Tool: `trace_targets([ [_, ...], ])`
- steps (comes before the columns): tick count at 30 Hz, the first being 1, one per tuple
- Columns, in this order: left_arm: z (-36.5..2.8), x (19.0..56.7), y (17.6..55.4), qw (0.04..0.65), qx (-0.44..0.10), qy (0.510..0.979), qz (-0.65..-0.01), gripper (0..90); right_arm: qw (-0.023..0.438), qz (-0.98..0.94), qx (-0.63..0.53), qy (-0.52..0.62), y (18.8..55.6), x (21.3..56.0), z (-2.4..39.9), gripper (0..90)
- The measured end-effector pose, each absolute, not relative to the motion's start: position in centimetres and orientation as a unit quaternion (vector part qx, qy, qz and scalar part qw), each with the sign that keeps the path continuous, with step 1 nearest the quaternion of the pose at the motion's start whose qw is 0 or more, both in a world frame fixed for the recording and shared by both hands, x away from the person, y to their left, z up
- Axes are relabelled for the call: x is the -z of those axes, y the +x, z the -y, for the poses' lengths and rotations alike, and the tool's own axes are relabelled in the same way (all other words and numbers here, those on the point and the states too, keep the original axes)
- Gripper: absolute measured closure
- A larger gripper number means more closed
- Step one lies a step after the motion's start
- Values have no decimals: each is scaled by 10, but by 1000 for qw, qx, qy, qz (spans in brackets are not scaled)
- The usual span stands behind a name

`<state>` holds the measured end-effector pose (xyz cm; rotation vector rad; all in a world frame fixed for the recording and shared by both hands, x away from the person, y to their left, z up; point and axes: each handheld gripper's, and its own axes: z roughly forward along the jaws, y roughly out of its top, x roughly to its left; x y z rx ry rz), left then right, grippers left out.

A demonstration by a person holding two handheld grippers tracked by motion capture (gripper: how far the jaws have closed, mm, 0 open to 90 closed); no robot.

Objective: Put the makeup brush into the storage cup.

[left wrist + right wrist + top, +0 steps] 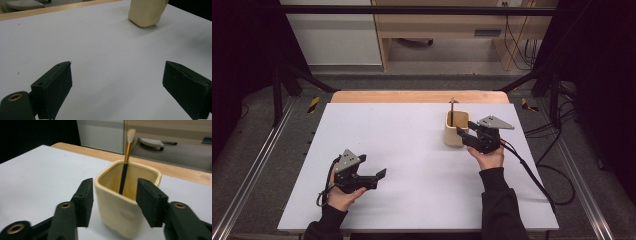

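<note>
Two jaws of your right gripper (113, 202) straddle the near corner of the cream square cup (125, 202): one stands outside the left wall, the other sits over the rim on the right, apparently inside the cup. Whether they already press on the wall you cannot tell from here; they look close to it, perhaps touching, not clearly clamped. If the step is to take hold of the cup, as it seems, close slowly and keep the jaws level, so the wall is pinched flat between them and the cup does not tip or skid on the smooth surface. A glazed wall will likely be slippery, so seat the pads well down from the rim before lifting.

Inside the cup a brush (126, 162) stands leaning against the far side, dark handle down, gold ferrule and pale bristles up. Keep the inner jaw away from the handle or it may topple.

The cup sits on the right, far part of the white table (412, 160), near its wooden far edge. Your left gripper (374, 179) rests on the near left, jaws wide apart and empty, well away from the cup.
</note>
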<state>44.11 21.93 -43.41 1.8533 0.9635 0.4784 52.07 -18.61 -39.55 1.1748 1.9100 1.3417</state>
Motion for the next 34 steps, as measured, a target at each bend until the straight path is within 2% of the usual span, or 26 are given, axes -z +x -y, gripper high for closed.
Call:
trace_targets([
  [3, -221, 434, 441, 479, -196, 759, -395, 83, 262, -709, -495, 428, 510, 395, 188, 386],
  [11, -223, 433, 442, 481, -197, 756, -399, 82, 266, -709, -500, 420, 483, 398, 199, 262],
  [23, -230, 432, 442, 482, -199, 751, -405, 82, 253, -714, -508, 410, 457, 407, 218, 147],
  [34, -236, 435, 445, 478, -200, 748, -415, 74, 252, -705, -502, 433, 448, 419, 241, 114],
])
